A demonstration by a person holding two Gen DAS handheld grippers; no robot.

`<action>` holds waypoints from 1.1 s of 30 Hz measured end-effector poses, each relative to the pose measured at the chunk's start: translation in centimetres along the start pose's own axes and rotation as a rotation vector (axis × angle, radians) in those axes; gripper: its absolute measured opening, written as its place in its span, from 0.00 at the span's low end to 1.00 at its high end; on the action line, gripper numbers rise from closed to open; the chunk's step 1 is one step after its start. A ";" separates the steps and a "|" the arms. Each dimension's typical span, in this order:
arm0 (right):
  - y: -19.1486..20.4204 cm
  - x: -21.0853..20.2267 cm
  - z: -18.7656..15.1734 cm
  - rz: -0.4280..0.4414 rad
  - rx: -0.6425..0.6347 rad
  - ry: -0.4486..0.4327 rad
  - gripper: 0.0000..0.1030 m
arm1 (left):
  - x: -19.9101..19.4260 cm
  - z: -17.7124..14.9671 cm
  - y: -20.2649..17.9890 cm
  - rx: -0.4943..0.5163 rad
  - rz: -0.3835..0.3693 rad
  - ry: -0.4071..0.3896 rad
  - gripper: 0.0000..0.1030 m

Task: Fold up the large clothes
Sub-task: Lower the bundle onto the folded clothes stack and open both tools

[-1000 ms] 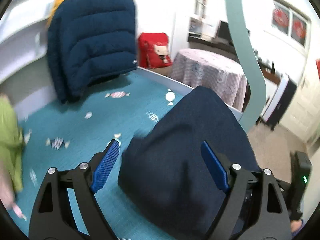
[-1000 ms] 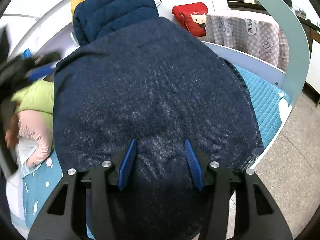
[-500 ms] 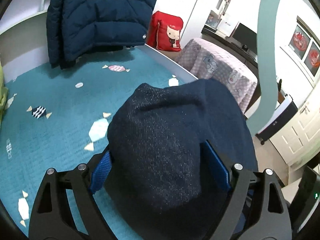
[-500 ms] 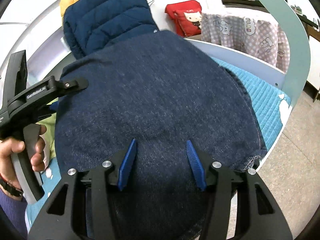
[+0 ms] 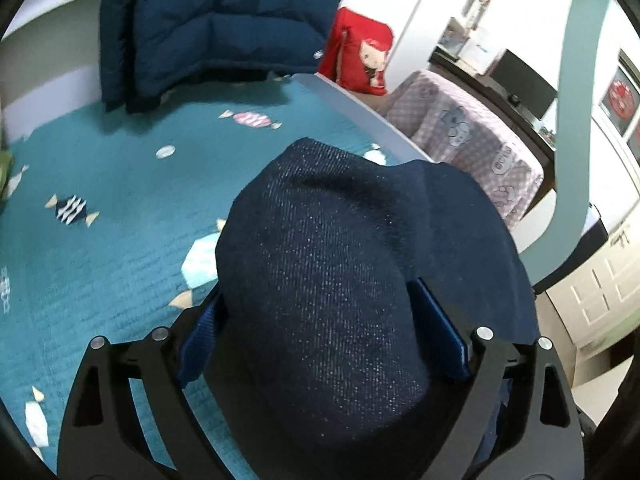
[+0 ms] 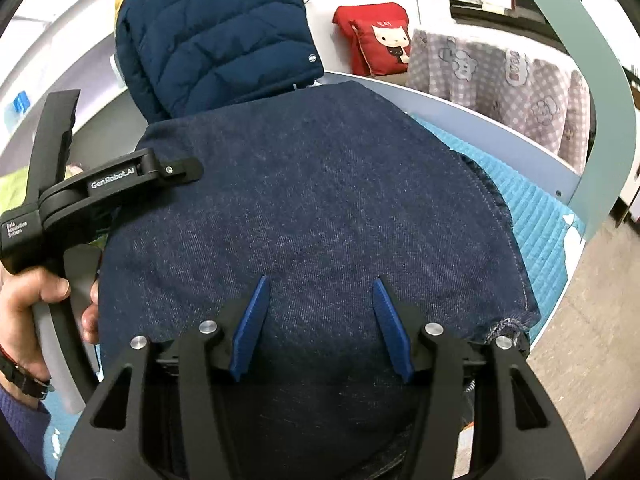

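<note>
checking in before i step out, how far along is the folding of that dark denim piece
Early to midway. The denim garment lies on the teal bedspread, partly doubled over at its left end. In hand: the left gripper has a thick bunch of it between open fingers; the right gripper is open over the cloth. No compact fold yet. The puffer jacket looks untouched.

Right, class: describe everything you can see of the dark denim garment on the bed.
The dark denim garment is deep indigo with a fine twill weave and lighter specks. It looks thick and lies spread on the teal bedspread, partly folded, one layer over another. A stitched, slightly frayed edge runs down its right side near the bed's edge. The left gripper straddles a bunched hump of it with wide jaws; the right gripper sits open above it. Its far edge reaches the navy puffer jacket.
</note>
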State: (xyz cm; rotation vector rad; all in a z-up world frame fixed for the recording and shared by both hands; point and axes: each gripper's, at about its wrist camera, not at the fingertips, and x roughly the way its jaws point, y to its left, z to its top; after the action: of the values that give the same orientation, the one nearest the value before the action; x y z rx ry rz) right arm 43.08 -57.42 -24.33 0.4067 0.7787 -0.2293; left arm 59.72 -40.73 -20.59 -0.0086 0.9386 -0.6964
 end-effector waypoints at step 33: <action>1.1 -3.6 -1.3 -0.042 -0.009 -0.007 0.76 | -8.6 -3.3 -1.1 0.110 0.097 -0.048 0.88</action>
State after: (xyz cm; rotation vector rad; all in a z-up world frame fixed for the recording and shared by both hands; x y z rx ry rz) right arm 40.18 -55.66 -22.28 0.3810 0.7821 -0.2664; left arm 53.35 -35.87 -15.88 0.1161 0.8479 -0.6544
